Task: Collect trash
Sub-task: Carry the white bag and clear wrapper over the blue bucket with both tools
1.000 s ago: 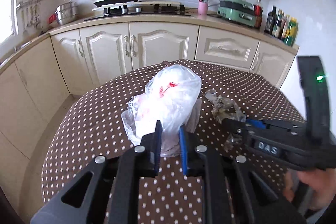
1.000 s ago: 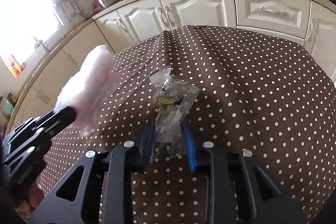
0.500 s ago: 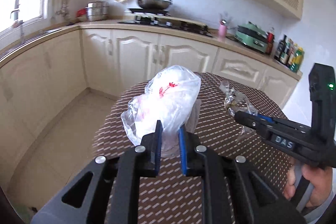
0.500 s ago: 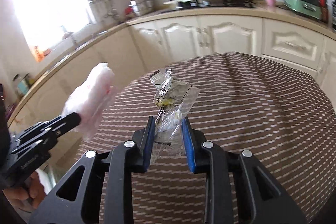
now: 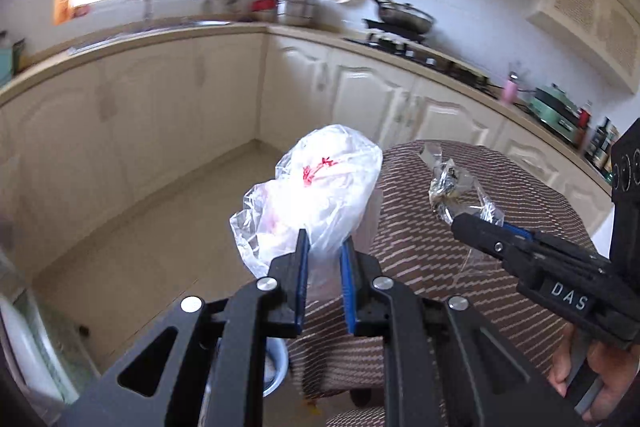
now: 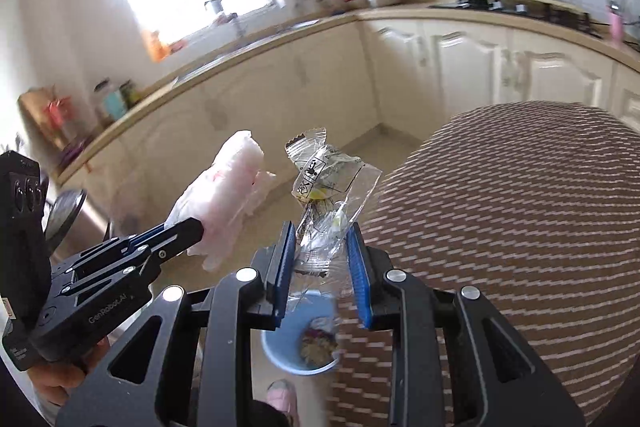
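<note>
Both pieces of trash are now lifted off the table (image 6: 520, 207) and swung out past its left edge; a second ago they were over the dotted cloth. Left tongs (image 5: 323, 267) nearly closed, pinching the white plastic bag (image 5: 320, 195). Right tongs (image 6: 320, 259) narrowly closed on the clear crinkled wrapper (image 6: 324, 195), which hangs loose above the fingertips. The blue bin (image 6: 296, 343) sits on the floor right below the wrapper, beside the table edge, some trash already inside. Judged: carry phase, drop comes next. Open floor to the left and ahead, cabinets well apart. Bag sits left of the bin mouth, probably needs shifting right before release.
</note>
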A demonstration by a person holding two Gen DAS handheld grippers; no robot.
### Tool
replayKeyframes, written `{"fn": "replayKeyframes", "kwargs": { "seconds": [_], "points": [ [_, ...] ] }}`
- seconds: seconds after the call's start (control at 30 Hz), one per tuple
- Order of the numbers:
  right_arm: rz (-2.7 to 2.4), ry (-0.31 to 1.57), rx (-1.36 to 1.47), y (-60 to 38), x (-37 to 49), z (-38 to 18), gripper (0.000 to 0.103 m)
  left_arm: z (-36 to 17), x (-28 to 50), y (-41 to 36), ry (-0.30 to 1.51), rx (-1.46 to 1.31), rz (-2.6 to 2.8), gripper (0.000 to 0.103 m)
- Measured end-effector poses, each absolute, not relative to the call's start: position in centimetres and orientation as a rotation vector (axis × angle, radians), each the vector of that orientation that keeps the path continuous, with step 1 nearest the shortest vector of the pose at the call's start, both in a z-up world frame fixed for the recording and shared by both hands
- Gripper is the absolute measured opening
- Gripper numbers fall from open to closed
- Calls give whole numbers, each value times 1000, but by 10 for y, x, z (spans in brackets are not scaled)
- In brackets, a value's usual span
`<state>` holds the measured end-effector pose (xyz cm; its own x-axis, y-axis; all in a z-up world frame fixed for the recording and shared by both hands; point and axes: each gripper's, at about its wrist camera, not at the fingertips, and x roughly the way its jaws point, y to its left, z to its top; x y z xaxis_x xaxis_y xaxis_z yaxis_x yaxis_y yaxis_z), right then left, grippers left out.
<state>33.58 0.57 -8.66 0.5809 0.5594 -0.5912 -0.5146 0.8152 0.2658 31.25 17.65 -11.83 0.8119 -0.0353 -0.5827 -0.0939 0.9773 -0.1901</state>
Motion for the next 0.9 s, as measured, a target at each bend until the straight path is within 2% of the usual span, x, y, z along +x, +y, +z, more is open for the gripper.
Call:
{"fn": "replayKeyframes", "kwargs": {
  "seconds": [0.37, 0.9],
  "points": [
    [723, 831, -69, 110, 324, -147, 25, -195, 285, 270, 736, -347, 152, 14],
    [715, 1002, -167, 165, 356, -247, 25, -325, 326, 321, 967, -471, 222, 14]
  ]
}}
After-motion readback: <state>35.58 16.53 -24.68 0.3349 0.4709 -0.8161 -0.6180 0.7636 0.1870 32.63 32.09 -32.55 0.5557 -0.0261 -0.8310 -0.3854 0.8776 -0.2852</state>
